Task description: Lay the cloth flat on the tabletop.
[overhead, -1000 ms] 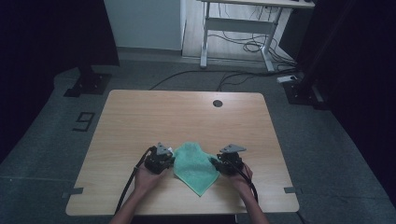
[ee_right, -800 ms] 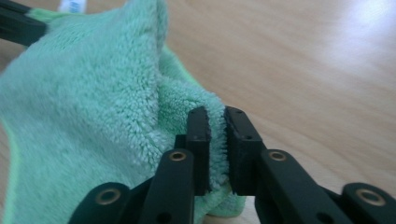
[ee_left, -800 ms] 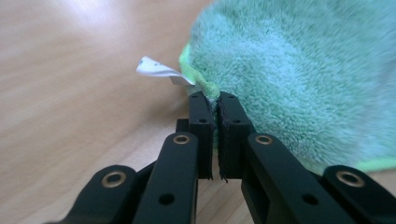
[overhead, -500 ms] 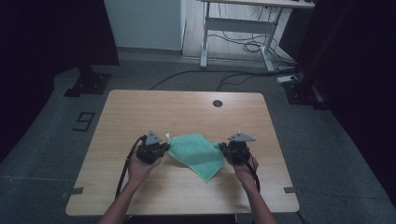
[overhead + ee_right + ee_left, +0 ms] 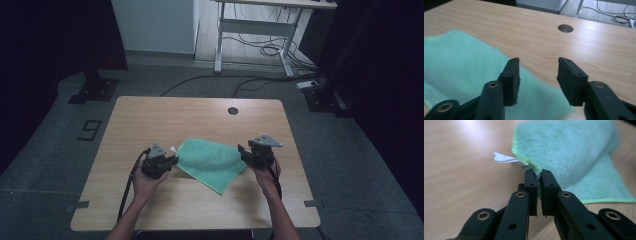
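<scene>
A green fleecy cloth [image 5: 210, 159] lies partly spread on the wooden table [image 5: 200, 115], between my two grippers. My left gripper [image 5: 171, 161] is shut on the cloth's left corner [image 5: 536, 167] and holds it a little off the table, beside a white tag [image 5: 505, 159]. From there the cloth [image 5: 574, 152] arches away to the right. My right gripper [image 5: 537, 67] sits at the cloth's right edge, and its jaws have just been opening. They stand apart with nothing pinched; the cloth [image 5: 461, 72] lies below and to their left.
A round cable hole [image 5: 233, 110] sits in the table's far middle. Bare wood shows beyond and in front of the cloth. Behind the table stands a desk frame [image 5: 255, 30] with cables on the floor. A black stand base [image 5: 95, 87] is at the far left.
Both hands drew apart and rose, stretching the cloth out between them. The right jaws then parted and let go of the cloth's right edge. The left jaws kept their grip.
</scene>
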{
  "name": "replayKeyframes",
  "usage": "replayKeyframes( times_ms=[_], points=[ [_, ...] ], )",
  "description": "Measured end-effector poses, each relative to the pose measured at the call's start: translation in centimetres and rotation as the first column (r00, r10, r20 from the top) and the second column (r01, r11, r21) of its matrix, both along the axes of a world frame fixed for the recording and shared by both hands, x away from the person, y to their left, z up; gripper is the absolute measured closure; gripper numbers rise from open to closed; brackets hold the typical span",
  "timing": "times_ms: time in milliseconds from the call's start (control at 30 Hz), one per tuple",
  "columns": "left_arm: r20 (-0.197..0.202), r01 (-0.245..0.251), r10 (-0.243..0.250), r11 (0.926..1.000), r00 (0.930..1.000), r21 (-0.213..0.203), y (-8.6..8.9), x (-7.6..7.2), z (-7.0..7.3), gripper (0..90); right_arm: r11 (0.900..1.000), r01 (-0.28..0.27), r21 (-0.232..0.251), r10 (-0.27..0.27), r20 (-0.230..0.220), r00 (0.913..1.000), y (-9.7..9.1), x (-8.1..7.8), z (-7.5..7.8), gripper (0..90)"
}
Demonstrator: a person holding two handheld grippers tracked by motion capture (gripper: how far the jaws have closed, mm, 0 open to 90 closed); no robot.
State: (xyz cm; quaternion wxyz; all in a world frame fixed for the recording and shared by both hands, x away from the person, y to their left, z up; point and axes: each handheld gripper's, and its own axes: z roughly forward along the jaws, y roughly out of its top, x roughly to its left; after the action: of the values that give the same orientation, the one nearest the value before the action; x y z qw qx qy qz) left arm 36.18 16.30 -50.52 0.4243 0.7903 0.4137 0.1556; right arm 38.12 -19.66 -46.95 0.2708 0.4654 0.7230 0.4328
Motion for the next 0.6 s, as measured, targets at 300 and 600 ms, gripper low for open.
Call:
replayKeyframes(
  times_ms=[300, 600],
  points=[
    [-0.03, 0.002, -0.002, 1.0, 0.9995, -0.003, 0.1, -0.6, -1.3, 84.1, 0.9961, -0.081, 0.035, 0.081, -0.005, 0.9967, 0.4, -2.6, -0.6, 47.8],
    [-0.045, -0.008, 0.008, 1.0, 0.9989, 0.002, 0.2, -0.7, -1.8, 84.0, 0.9639, -0.258, 0.065, 0.266, -0.174, 0.9482, 3.1, -6.1, -5.8, 46.1]
  ],
)
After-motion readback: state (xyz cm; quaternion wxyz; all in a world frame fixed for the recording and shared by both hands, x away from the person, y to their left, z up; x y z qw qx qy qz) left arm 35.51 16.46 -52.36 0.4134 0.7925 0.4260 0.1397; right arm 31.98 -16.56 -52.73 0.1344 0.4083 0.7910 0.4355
